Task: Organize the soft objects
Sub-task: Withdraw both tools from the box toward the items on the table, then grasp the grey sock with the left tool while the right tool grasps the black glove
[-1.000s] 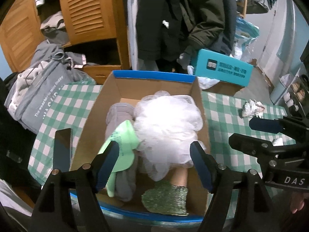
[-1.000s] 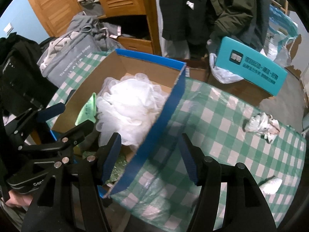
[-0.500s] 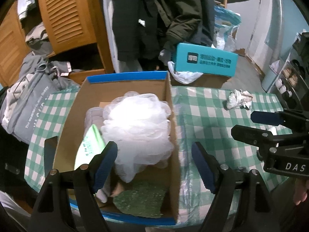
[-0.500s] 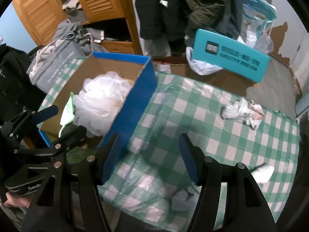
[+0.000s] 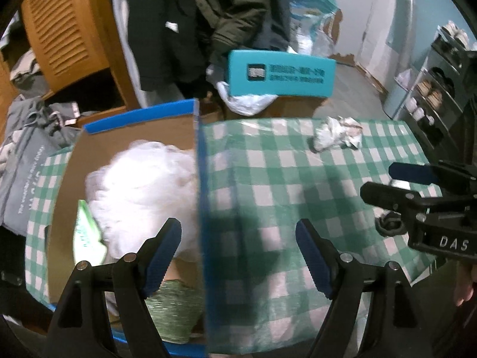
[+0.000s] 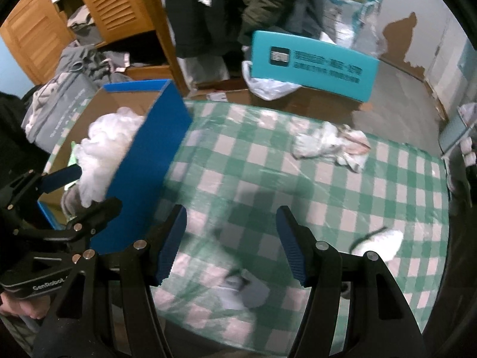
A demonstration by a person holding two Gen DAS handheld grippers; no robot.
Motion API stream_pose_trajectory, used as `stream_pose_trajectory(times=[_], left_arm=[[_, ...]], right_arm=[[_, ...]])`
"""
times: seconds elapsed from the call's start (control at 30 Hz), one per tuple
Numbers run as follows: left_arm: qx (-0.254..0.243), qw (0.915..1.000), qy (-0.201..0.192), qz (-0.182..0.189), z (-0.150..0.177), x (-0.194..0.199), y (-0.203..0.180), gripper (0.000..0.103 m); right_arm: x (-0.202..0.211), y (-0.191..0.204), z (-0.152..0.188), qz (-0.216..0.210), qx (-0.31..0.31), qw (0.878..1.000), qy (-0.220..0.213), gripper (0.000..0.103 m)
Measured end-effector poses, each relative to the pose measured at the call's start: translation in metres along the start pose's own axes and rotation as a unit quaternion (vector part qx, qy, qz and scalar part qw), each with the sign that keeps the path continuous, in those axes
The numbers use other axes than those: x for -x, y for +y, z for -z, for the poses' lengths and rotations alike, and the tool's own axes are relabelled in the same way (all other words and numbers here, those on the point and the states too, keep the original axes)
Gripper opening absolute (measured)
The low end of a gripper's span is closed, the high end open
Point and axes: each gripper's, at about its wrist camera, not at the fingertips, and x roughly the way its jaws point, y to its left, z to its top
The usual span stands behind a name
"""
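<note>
A blue-edged cardboard box (image 5: 199,197) stands on the left of the checked table and holds a white mesh pouf (image 5: 140,185), a green cloth (image 5: 86,232) and a green sparkly pad (image 5: 173,307). My left gripper (image 5: 238,253) is open and empty, straddling the box's right wall. My right gripper (image 6: 231,246) is open and empty above the table's front, over a small grey soft item (image 6: 247,291). A crumpled white cloth (image 6: 331,146) lies at the far side and a white sock-like piece (image 6: 378,241) at the right.
The green-checked tablecloth (image 6: 268,173) covers the table. A teal carton (image 6: 310,62) and plastic bag (image 6: 268,86) stand behind it. Wooden louvred cupboards (image 6: 119,6), hanging coats (image 5: 208,15) and piled clothes (image 6: 59,89) are at the back left. Shelves (image 5: 441,83) are at the right.
Both grippers have swung right, from over the box toward the open tablecloth. The box now sits left in both views. Both stay open and empty.
</note>
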Motion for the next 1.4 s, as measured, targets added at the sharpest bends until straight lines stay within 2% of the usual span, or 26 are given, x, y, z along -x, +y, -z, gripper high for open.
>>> stream_pose_trajectory(times=[0.47,0.9,1.07,1.2,1.4], left_arm=[[-0.067,0.9960,0.047,0.036,0.012,-0.035,-0.071,0.081],[-0.079,0.9881,0.109,0.074,0.033,-0.071,-0.105,0.081],[-0.089,0.9842,0.127,0.085,0.043,-0.080,-0.116,0.082],[-0.096,0.9800,0.145,0.096,0.051,-0.087,-0.124,0.087],[-0.118,0.9779,0.152,0.082,0.058,-0.096,-0.135,0.087]], right_arm=[[-0.003,-0.073,0.035,0.040,-0.060,0.997,0.022,0.063],[-0.025,-0.128,0.071,0.074,-0.102,0.990,0.070,0.063],[-0.035,-0.140,0.083,0.079,-0.112,0.986,0.091,0.063],[-0.039,-0.145,0.087,0.081,-0.115,0.985,0.097,0.063],[-0.054,-0.151,0.094,0.085,-0.116,0.982,0.119,0.063]])
